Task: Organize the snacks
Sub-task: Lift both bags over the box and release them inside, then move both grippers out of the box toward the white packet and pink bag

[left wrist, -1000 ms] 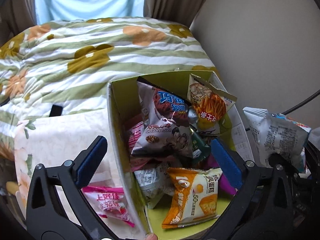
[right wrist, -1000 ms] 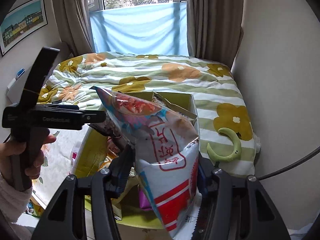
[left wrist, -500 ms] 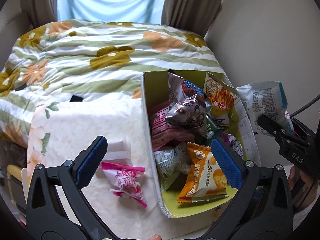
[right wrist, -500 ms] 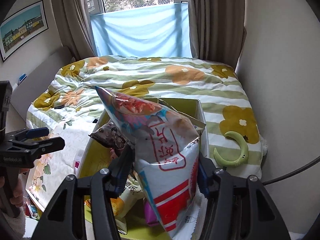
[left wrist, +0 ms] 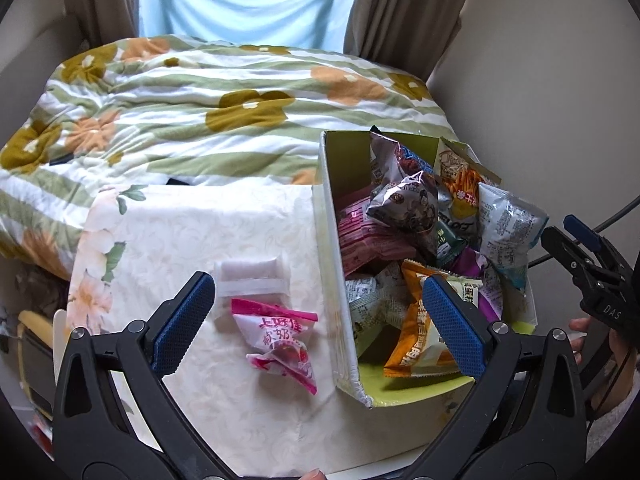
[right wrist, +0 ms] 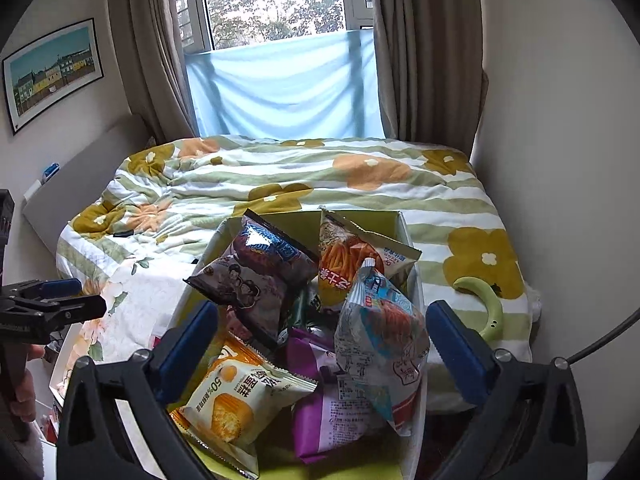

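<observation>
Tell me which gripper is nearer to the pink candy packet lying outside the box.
Left. The left gripper hangs open right over the pink candy packet on the white cloth. The right gripper, jaws opening, sits over the snack box beside it.

Snack bag released into the box

The right hand-held gripper (right wrist: 322, 342) is opening, dropping its white, red-and-blue foil snack bag (right wrist: 380, 340) among packets in the yellow-green cardboard box (right wrist: 406, 232); the left hand-held gripper (left wrist: 318, 320) now hovers over the pink candy packet (left wrist: 280, 340).
</observation>
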The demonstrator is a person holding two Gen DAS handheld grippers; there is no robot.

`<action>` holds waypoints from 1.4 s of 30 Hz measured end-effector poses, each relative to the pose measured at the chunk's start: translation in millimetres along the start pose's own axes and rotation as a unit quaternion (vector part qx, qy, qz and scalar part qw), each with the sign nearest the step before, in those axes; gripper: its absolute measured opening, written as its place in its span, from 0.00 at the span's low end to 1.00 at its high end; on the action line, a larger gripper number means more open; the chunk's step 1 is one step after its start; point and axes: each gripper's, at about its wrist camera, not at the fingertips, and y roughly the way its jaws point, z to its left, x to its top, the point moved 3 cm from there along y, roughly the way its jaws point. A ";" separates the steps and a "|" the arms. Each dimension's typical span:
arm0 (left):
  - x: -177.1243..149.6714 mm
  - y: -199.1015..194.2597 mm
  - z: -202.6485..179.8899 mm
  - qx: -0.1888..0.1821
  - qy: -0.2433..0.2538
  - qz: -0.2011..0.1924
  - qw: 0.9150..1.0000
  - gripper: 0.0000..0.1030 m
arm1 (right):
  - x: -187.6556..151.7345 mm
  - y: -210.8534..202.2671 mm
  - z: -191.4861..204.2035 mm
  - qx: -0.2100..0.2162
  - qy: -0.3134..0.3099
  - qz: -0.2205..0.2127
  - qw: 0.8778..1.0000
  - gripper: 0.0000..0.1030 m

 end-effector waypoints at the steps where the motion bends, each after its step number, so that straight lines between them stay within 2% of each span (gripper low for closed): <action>1: -1.3 -0.1 0.5 -0.001 0.000 0.001 1.000 0.99 | -1.4 -4.1 -1.0 0.001 0.002 -0.004 1.000 1.00; 7: -5.4 -8.8 0.7 -0.003 0.007 0.000 1.000 0.99 | -3.6 -25.6 1.2 -0.003 0.004 -0.017 1.000 1.00; 12: -3.9 -32.4 9.2 0.006 0.013 -0.017 1.000 1.00 | 0.8 -47.2 17.7 0.001 -0.007 -0.022 1.000 1.00; 17: -6.8 -58.3 32.8 0.003 0.015 -0.036 0.999 1.00 | 0.5 -65.6 49.9 0.026 -0.002 -0.024 0.999 1.00; 23: -8.3 -79.6 77.9 -0.003 0.013 -0.049 0.999 1.00 | -6.9 -72.4 108.7 0.028 -0.007 -0.031 0.999 1.00; 29: -4.4 -88.4 129.4 -0.003 0.029 -0.041 0.999 1.00 | -22.6 -51.4 178.7 0.037 0.001 -0.011 0.999 1.00; 35: -1.9 -71.2 175.7 -0.023 0.051 -0.013 0.998 0.99 | -41.1 -19.1 230.9 0.031 0.028 0.006 0.999 1.00; 42: 0.9 -29.2 202.6 -0.050 0.096 0.021 0.994 0.99 | -71.3 24.9 263.3 -0.021 0.042 0.028 0.999 1.00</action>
